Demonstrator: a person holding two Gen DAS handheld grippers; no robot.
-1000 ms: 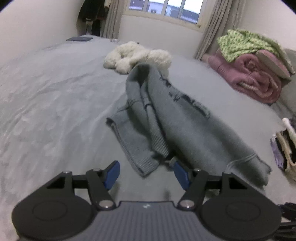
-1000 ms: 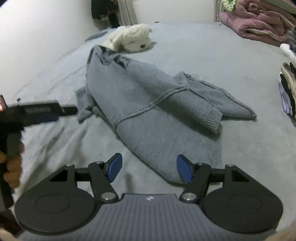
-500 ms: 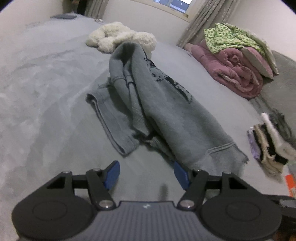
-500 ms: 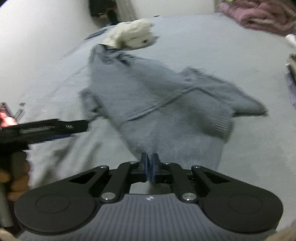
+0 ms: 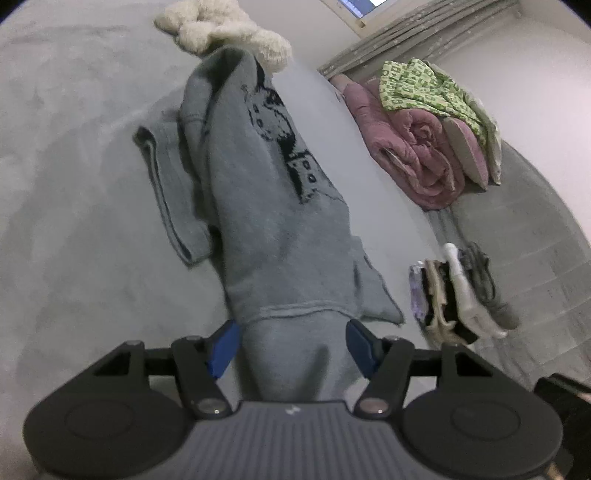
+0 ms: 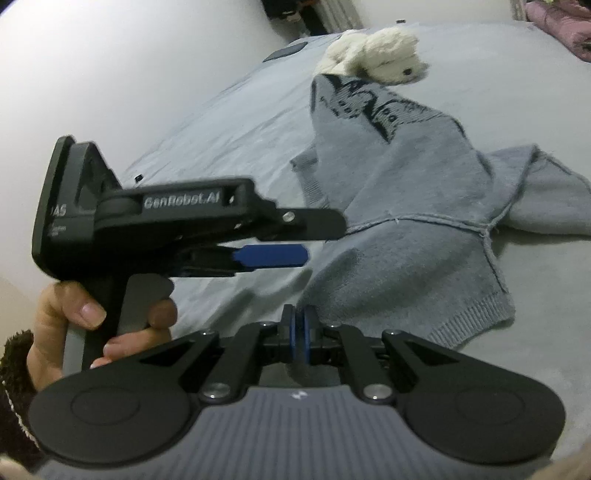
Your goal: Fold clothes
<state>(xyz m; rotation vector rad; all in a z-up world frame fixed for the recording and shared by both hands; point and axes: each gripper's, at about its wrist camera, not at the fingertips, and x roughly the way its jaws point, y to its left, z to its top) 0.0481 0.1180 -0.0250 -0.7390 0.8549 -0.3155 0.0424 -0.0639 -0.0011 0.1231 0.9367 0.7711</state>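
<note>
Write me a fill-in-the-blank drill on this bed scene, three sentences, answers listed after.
1. The gray sweater lies on the bed with a ____ print in dark yarn across it.
2. The right tongs are ____ on the sweater's hem.
3. Beyond the sweater's far end lies a ____ plush toy.

Missing words: black; shut; white

A grey bed [image 5: 74, 221] carries a crumpled grey sweater [image 5: 266, 221], a white plush toy [image 5: 221, 33] touching its far end, a rolled pink quilt [image 5: 417, 155] topped by green-patterned cloth [image 5: 424, 85], and a stack of folded clothes [image 5: 450, 295].
</note>
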